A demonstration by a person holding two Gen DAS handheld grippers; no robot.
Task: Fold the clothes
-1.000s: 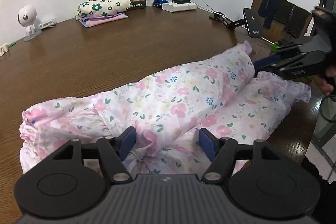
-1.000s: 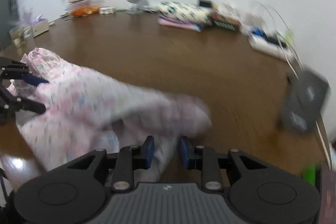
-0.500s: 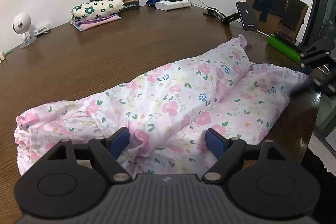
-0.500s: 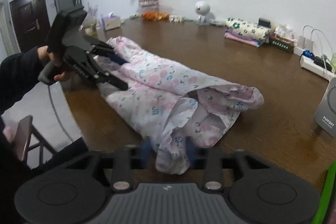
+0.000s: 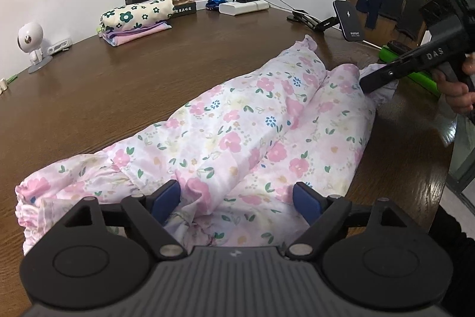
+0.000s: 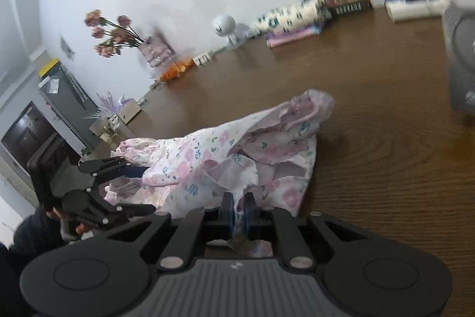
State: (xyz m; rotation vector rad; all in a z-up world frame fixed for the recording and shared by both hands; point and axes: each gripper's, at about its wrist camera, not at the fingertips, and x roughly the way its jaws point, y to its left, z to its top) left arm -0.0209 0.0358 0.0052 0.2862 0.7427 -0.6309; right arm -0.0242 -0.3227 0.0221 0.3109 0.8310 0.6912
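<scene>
On the brown table lies a floral garment; the left gripper, jaws just widened, straddles its near end, the right gripper pinches its far hem.

The floral garment lies along the table's near edge, folded clothes far behind it by the wall.

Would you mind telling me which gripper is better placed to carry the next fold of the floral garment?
Right, probably. The right gripper is already shut on the garment's ruffled end, so it could lift it over. The left gripper has just been opening; its pads straddle the cloth without pressing it.
</scene>
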